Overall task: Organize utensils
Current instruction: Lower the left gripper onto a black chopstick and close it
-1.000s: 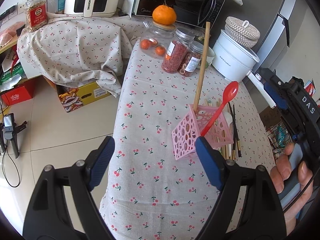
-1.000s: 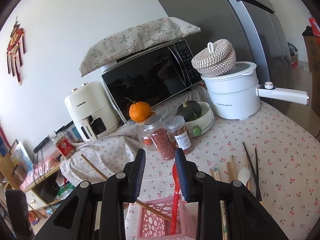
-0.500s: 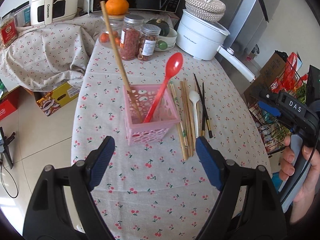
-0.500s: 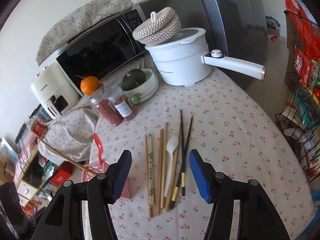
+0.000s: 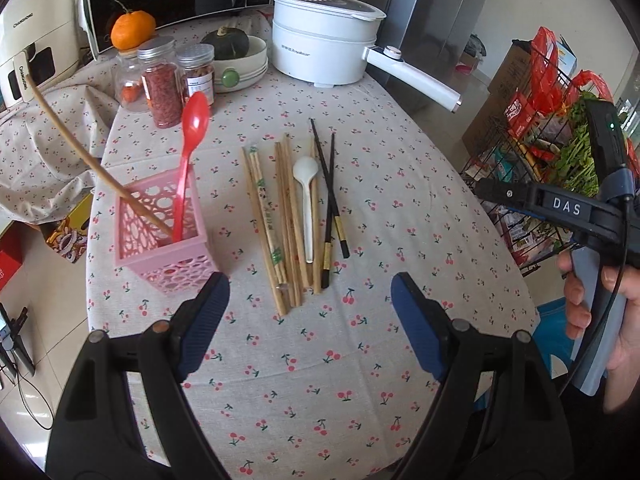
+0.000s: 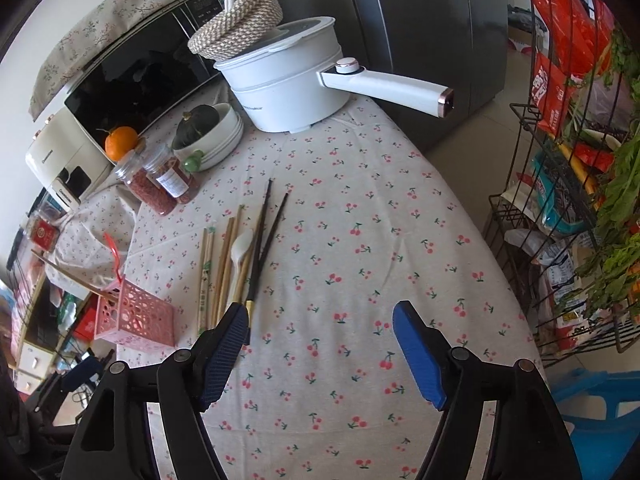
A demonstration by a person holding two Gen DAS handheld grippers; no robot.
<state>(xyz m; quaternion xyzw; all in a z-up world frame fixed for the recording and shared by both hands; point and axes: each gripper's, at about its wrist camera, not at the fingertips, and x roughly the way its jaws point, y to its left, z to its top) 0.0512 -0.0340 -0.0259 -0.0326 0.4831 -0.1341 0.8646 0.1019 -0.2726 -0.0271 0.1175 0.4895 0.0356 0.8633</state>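
A pink perforated basket [image 5: 160, 240] stands on the cherry-print tablecloth [image 5: 400, 200]. It holds a red spoon [image 5: 192, 148] and one long wooden stick [image 5: 80, 156]. To its right lie several wooden chopsticks [image 5: 280, 220], a white spoon [image 5: 307, 200] and a black chopstick pair [image 5: 330, 188]. My left gripper [image 5: 310, 308] hangs open and empty just short of their near ends. My right gripper [image 6: 320, 340] has its jaws opening with nothing between them. Its left pad sits by the black chopsticks [image 6: 264, 240], and the basket [image 6: 136, 316] is off to its left.
At the back stand a white electric pot [image 5: 324, 48] with a long handle, two spice jars [image 5: 162, 84], a bowl with a squash [image 5: 236, 56] and a microwave. A wire rack [image 6: 560, 200] full of packets stands past the table's right edge. A hand [image 5: 592, 304] holds the right tool.
The right gripper's jaws have spread wide and let go of the red spoon, which stays in the basket. Both views have swung from the basket toward the utensils lying on the cloth.
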